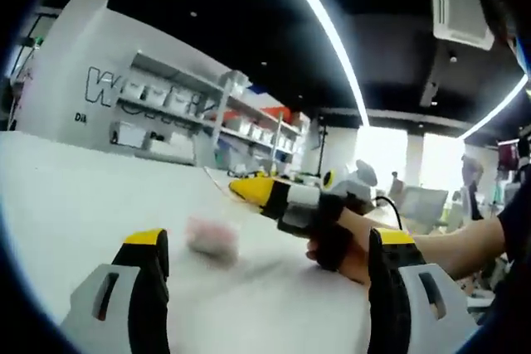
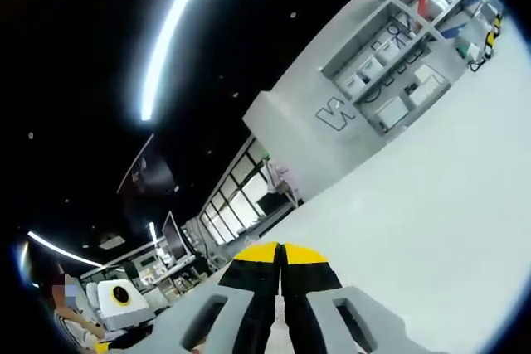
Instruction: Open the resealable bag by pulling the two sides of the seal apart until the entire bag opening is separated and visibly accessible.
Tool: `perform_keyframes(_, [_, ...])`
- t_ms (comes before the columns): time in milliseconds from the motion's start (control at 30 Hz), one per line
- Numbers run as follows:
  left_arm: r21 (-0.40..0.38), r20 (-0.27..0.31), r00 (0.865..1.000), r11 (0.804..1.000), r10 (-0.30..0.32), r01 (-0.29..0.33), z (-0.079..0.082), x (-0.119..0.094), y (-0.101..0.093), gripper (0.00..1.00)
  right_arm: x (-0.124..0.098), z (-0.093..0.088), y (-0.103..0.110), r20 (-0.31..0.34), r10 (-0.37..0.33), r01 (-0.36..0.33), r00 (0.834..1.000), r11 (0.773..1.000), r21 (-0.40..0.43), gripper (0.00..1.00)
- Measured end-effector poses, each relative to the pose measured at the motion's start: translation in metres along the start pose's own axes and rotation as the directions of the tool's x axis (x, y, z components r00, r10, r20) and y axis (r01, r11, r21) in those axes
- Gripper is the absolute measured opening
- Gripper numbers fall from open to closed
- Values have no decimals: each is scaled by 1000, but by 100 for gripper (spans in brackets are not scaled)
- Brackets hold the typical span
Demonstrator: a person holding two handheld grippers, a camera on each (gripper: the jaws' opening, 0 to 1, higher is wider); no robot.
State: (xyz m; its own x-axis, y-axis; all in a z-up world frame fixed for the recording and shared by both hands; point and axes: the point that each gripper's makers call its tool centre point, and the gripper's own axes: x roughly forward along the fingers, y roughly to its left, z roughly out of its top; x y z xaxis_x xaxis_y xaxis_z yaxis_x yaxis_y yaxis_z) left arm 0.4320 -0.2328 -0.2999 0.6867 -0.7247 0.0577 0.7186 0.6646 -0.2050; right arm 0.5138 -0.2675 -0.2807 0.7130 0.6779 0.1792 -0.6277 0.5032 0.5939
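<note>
A: Where is the bag?

B: In the left gripper view a small, blurred, pale pinkish bag (image 1: 212, 236) lies on the white desk (image 1: 75, 205), ahead of the left gripper (image 1: 270, 250) and nearer its left finger. It is too smeared to tell whether the seal is open.

A: And the left gripper's fingers?

B: Spread wide, yellow-tipped, with nothing between them.

A: The other gripper?

B: The right gripper (image 1: 249, 190) reaches in from the right of that view, held in a person's hand (image 1: 344, 242), its yellow tips beyond the bag and apart from it. In the right gripper view its fingers (image 2: 257, 267) are pressed together, pinching nothing, pointing over the desk toward a grey wall with shelves (image 2: 390, 80).
</note>
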Motion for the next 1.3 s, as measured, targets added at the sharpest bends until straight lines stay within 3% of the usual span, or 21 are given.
perform_keyframes(567, [50, -66, 997, 998, 30, -27, -12, -17, -1, 99, 0, 1, -1, 7, -6, 6, 1000, 1000, 17, 0])
perform_keyframes(833, [99, -107, 993, 995, 43, -32, -19, -31, -2, 99, -2, 3, -5, 15, -21, 20, 1000, 998, 67, 0])
perform_keyframes(1100, [107, -115, 991, 992, 75, -63, -18, -45, 10, 99, 0, 7, -12, 19, -33, 31, 999, 996, 82, 0])
perform_keyframes(1300, [108, -110, 991, 992, 80, -68, -18, -44, 10, 98, 1, 7, -13, 14, -31, 30, 999, 997, 78, 0])
